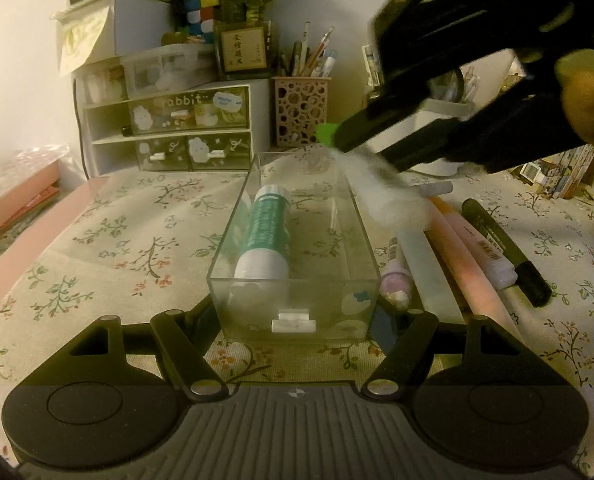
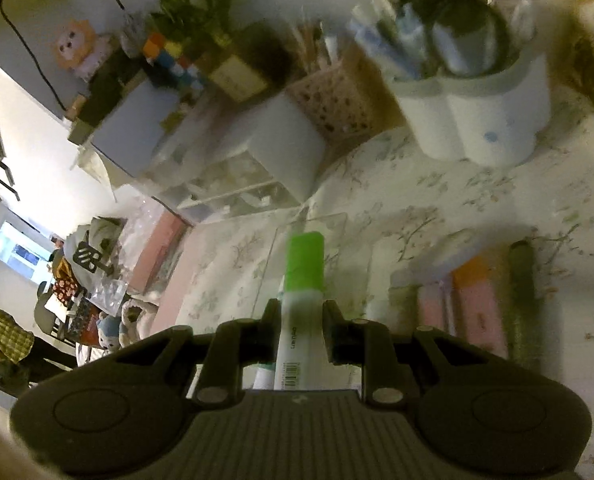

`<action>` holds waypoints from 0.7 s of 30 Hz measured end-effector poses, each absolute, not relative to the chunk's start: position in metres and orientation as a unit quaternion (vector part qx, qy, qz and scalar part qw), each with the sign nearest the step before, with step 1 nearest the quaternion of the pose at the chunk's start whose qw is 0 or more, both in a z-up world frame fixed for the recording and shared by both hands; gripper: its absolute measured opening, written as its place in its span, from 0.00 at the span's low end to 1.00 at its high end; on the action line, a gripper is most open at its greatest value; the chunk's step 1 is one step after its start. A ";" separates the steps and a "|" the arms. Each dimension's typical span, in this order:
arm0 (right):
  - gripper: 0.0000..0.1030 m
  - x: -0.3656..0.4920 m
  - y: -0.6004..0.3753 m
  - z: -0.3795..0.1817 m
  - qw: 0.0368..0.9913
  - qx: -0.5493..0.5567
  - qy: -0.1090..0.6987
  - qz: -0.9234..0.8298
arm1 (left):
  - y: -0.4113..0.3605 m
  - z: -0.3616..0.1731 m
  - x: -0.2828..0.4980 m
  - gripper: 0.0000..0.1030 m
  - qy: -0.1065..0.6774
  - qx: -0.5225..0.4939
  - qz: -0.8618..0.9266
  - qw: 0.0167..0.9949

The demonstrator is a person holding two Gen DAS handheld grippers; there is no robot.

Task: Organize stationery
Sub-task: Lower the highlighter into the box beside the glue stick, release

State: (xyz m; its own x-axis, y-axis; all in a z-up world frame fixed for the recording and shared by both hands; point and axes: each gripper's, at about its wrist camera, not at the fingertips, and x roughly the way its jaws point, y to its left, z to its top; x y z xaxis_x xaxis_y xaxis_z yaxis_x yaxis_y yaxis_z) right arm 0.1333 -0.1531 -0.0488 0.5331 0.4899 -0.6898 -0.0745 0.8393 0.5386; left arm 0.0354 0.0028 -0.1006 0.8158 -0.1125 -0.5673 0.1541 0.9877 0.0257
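A clear acrylic box [image 1: 297,292] lies lengthwise on the floral tablecloth in the left wrist view. My left gripper [image 1: 295,318] is shut on its near end, one finger on each side wall. A green and white glue stick [image 1: 263,236] lies inside the box. My right gripper [image 2: 301,308] is shut on a white pen with a green cap [image 2: 306,264]. It holds the pen tilted down above the box's far right corner, where the right gripper [image 1: 361,140] and the green cap [image 1: 326,132] show blurred. The box [image 2: 349,248] lies faintly below the cap.
Several pens and markers [image 1: 477,248] lie side by side right of the box, a black marker [image 1: 505,252] outermost. Behind stand a drawer organiser [image 1: 189,128], a pink perforated pen cup [image 1: 301,112] and a white pen holder [image 2: 473,108]. Pink books [image 1: 13,204] lie at the left.
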 end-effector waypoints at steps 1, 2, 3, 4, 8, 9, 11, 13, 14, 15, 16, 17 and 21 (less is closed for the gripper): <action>0.22 0.136 -0.150 -0.050 0.843 0.229 0.457 0.169 | 0.003 -0.101 0.035 0.70 0.295 0.035 -0.070 0.952; 0.22 0.138 -0.147 -0.051 0.841 0.229 0.460 0.170 | 0.003 -0.101 0.036 0.70 0.295 0.036 -0.070 0.952; 0.22 0.139 -0.144 -0.052 0.840 0.227 0.461 0.171 | 0.003 -0.101 0.035 0.70 0.295 0.036 -0.070 0.952; 0.22 0.141 -0.140 -0.052 0.841 0.225 0.462 0.171 | 0.003 -0.100 0.036 0.70 0.295 0.036 -0.071 0.952; 0.22 0.143 -0.131 -0.055 0.844 0.211 0.464 0.168 | 0.004 -0.101 0.036 0.70 0.295 0.035 -0.072 0.952; 0.22 0.143 -0.129 -0.056 0.844 0.208 0.465 0.168 | 0.004 -0.101 0.036 0.70 0.295 0.035 -0.072 0.952; 0.22 0.144 -0.126 -0.059 0.843 0.207 0.467 0.170 | 0.004 -0.101 0.036 0.70 0.295 0.036 -0.072 0.952; 0.22 0.144 -0.126 -0.061 0.842 0.208 0.468 0.170 | 0.004 -0.101 0.036 0.70 0.295 0.035 -0.072 0.952; 0.22 0.144 -0.126 -0.060 0.843 0.207 0.467 0.171 | 0.004 -0.101 0.036 0.70 0.295 0.035 -0.072 0.952; 0.22 0.144 -0.125 -0.060 0.843 0.207 0.466 0.172 | 0.004 -0.101 0.036 0.70 0.295 0.035 -0.072 0.952; 0.22 0.144 -0.125 -0.060 0.843 0.205 0.466 0.173 | 0.004 -0.101 0.036 0.70 0.295 0.035 -0.072 0.952; 0.22 0.144 -0.124 -0.060 0.843 0.204 0.466 0.174 | 0.004 -0.101 0.036 0.70 0.295 0.036 -0.073 0.952; 0.22 0.147 -0.121 -0.062 0.842 0.197 0.471 0.172 | 0.004 -0.101 0.036 0.70 0.295 0.036 -0.073 0.952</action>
State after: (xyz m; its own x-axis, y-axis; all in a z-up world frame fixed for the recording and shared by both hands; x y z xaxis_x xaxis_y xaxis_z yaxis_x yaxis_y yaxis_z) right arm 0.1467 -0.1214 -0.0619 0.4961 0.4759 -0.7262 -0.1048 0.8631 0.4940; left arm 0.0356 0.0041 -0.1008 0.8156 -0.1174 -0.5666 0.1593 0.9869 0.0248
